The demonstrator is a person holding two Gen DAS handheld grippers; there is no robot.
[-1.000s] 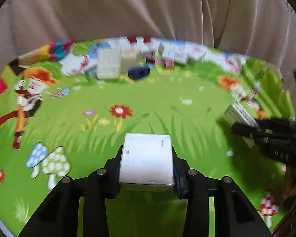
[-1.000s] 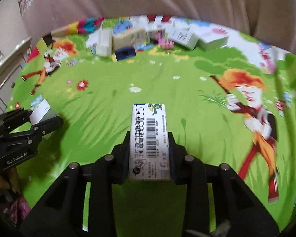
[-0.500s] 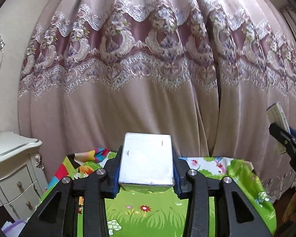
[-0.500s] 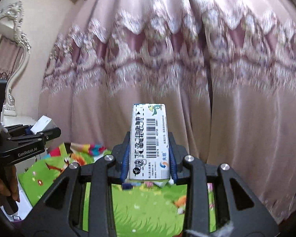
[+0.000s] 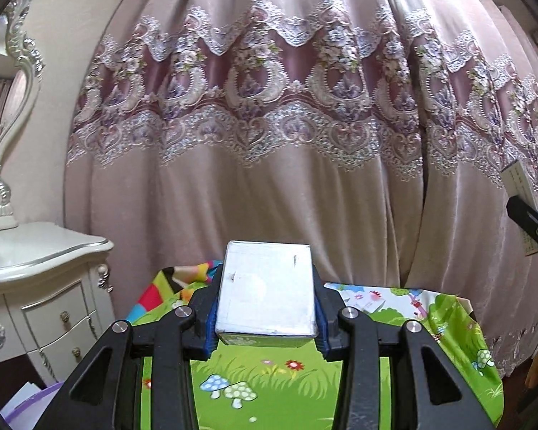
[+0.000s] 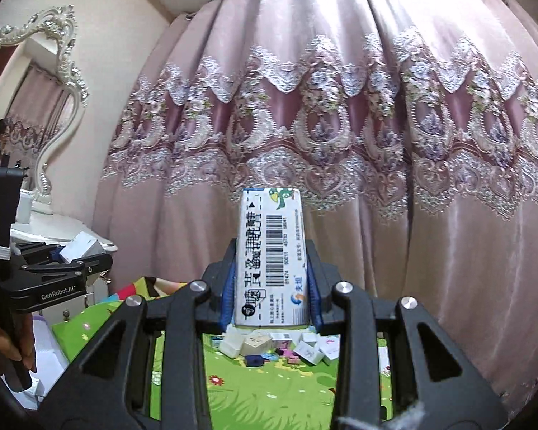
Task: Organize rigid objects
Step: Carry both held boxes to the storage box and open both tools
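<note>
left wrist view: left jaws grip one white box [image 5: 265, 290]; right jaws grip one barcoded carton [image 6: 272, 258].

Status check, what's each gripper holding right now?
Left gripper shut on plain white box. Right gripper shut on barcoded box. Both raised, facing curtain. Nothing in the way.

curtain [image 5: 269, 197]: satiny cloth, lace-trimmed
white box [image 5: 265, 294]: matt, scuffed card
barcoded box [image 6: 272, 261]: glossy printed card
left tongs [image 5: 265, 317]: matt black plastic
mat [image 5: 276, 383]: smooth print
</note>
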